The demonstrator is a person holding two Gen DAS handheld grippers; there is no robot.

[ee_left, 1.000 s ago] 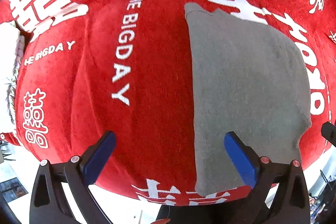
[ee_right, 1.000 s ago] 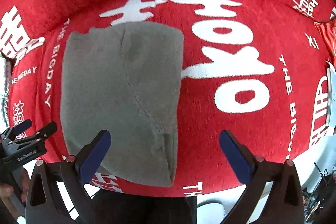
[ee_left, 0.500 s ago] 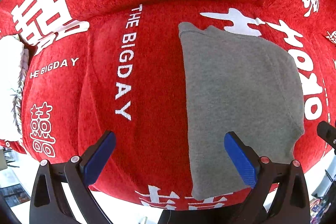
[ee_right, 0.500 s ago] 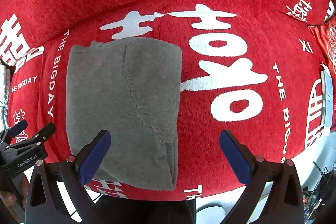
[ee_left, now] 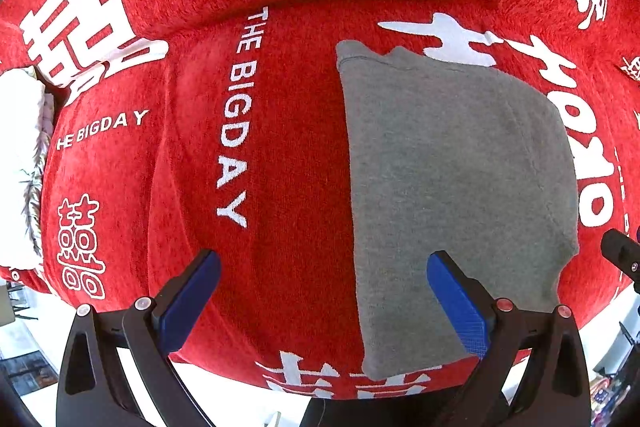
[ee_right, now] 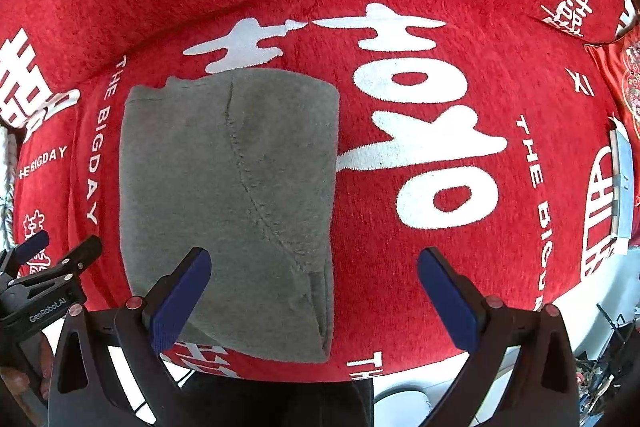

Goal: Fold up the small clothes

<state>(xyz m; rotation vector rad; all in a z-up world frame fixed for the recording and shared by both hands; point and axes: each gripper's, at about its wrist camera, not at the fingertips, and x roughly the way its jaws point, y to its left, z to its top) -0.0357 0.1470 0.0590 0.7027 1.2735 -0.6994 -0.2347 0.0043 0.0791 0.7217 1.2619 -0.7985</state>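
The red cover (ee_left: 296, 155), a nubby chenille-like cloth woven with white characters and the words "THE BIGDAY", fills both views and bulges over what looks like a cushioned seat, though the fisheye bends it too much to be sure; its near edge drops out of sight behind the tongs. On it lies the grey garment (ee_left: 452, 195), folded into a rough rectangle of soft fleecy knit, flat on the cover near the front edge, its lower corners cut off behind the blue pads. In the right wrist view 1 curved seam runs diagonally down its top layer, and the far edge shows a small notch. The left tongs (ee_left: 322, 301) stand wide apart and hold nothing, the right-hand pad over the garment's near left part. The right tongs (ee_right: 312, 301) also gape wide and empty, the left-hand pad over the garment's lower portion. A white fringed cloth (ee_left: 20, 163) at the far left is mostly cropped and hard to identify.
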